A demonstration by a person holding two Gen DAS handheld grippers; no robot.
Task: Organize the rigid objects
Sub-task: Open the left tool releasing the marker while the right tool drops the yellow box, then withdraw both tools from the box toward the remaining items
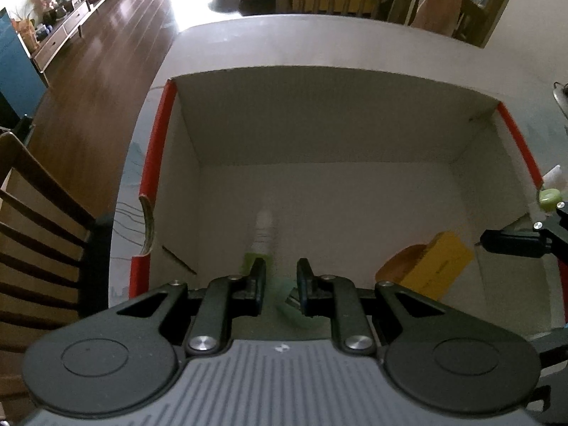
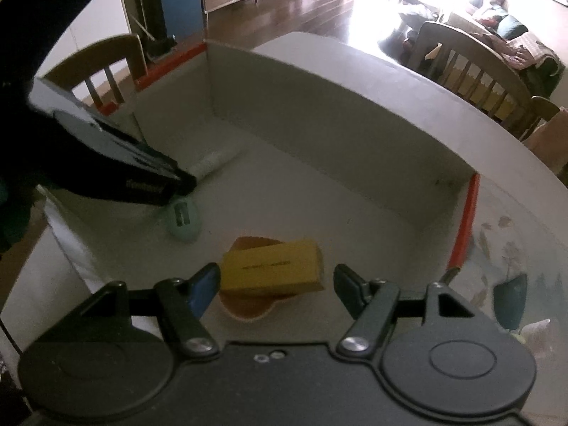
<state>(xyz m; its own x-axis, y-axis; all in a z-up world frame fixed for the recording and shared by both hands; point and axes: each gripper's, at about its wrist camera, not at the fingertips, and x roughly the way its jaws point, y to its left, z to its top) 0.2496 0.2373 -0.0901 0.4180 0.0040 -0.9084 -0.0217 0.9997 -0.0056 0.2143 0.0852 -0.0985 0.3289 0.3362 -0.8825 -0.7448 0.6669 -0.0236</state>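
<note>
An open cardboard box with red-edged rims fills both views. My left gripper reaches down into it, shut on a mint-green oval object. The right wrist view shows that gripper pinching the top of the oval object. A white and green tube lies on the box floor just beyond. My right gripper hangs open over a yellow carton, which rests on an orange dish; its pads do not press the carton.
The box's far wall stands tall. Wooden chairs ring the pale table. A dark green item lies on the patterned tabletop right of the box. A small green and white thing sits by the right rim.
</note>
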